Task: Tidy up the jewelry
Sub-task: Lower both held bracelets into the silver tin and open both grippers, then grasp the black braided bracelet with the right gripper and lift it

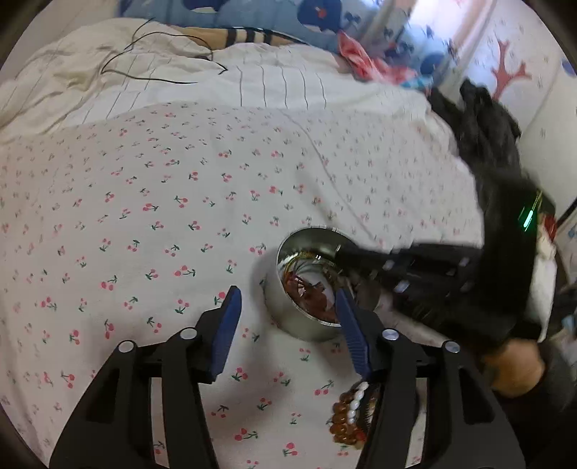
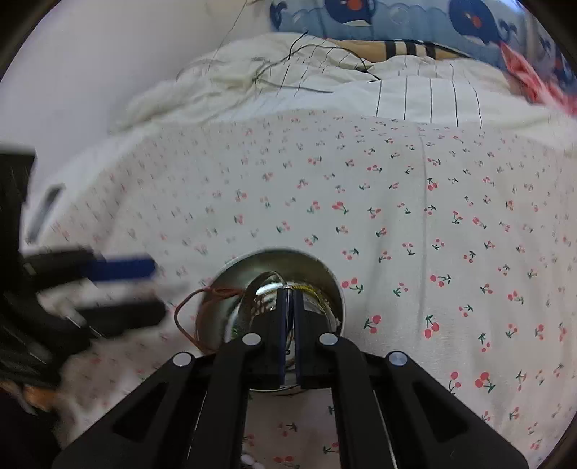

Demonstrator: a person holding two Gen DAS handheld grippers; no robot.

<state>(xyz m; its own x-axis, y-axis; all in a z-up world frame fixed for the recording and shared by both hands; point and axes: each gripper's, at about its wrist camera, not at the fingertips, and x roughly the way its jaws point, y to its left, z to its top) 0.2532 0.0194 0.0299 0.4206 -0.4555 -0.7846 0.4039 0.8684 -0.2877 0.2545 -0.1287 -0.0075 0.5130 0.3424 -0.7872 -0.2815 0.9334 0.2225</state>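
Observation:
A round metal tin [image 1: 310,288] sits on the cherry-print sheet and holds jewelry, with a red cord inside. My left gripper [image 1: 288,306] is open, its right finger at the tin's near rim. A bracelet of brown and white beads [image 1: 351,411] lies on the sheet beside that finger. In the right wrist view my right gripper [image 2: 289,299] has its jaws nearly closed over the tin [image 2: 277,267], tips inside it; whether it grips a piece is unclear. A red cord [image 2: 187,306] hangs over the tin's left rim. The right gripper's finger [image 1: 360,258] reaches into the tin.
The cherry-print sheet [image 1: 162,198] covers the bed. A rumpled cream duvet [image 1: 144,72] with a thin black cable [image 1: 151,47] lies behind it. Whale-print pillows [image 2: 378,18] sit at the back. A white wall [image 2: 72,72] is on the left.

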